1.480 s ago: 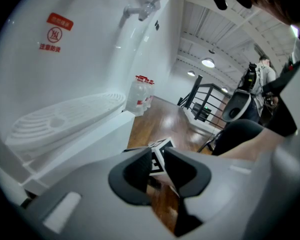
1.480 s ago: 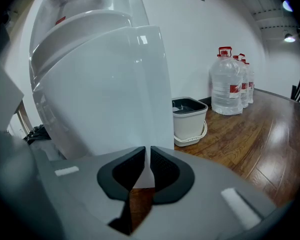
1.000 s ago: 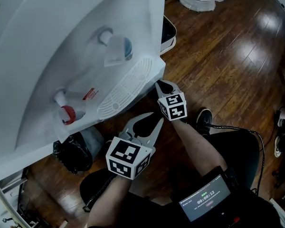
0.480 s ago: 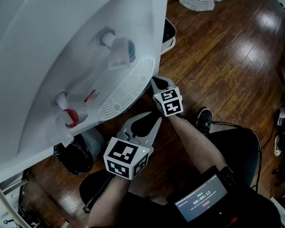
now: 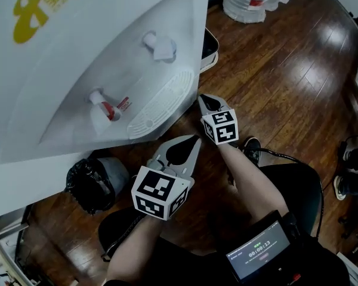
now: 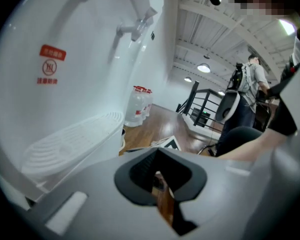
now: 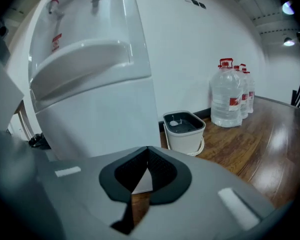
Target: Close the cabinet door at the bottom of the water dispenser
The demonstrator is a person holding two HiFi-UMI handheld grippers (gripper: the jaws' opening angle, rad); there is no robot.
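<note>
**Now shut and empty: both grippers in front of the dispenser**

Filling the upper left of the head view: the white water dispenser (image 5: 77, 70), with a yellow logo at the top, two taps, and the slotted drip tray (image 5: 161, 103) near the frame's centre.

Just right of and below that tray, the right gripper (image 5: 203, 100), tips aimed toward the dispenser's front corner, near it but not seen touching. Pressed fully together in its own view, tip meeting tip, with nothing pinched between.

Lower centre of the head view, the left gripper (image 5: 194, 140), marker cube nearest the camera, held over the wooden floor (image 5: 286, 70) and apart from the dispenser. Has just been closing its jaws. Met at the tips in its own view, holding nothing.

Centre left of the right gripper view, under the tray ledge: the cabinet door (image 7: 97, 126), a plain white panel lying flat across the dispenser's lower front, untouched by either gripper. Hidden beneath the overhang in the head view.

Right of the dispenser in that same view, a small white pail with a dark lid (image 7: 185, 131), and farther right, large water bottles (image 7: 230, 96) against the wall.

Lower left of the head view, a black bag (image 5: 92, 183) beside the dispenser's base. Lower right, a small lit screen (image 5: 258, 252) at the person's waist.
</note>
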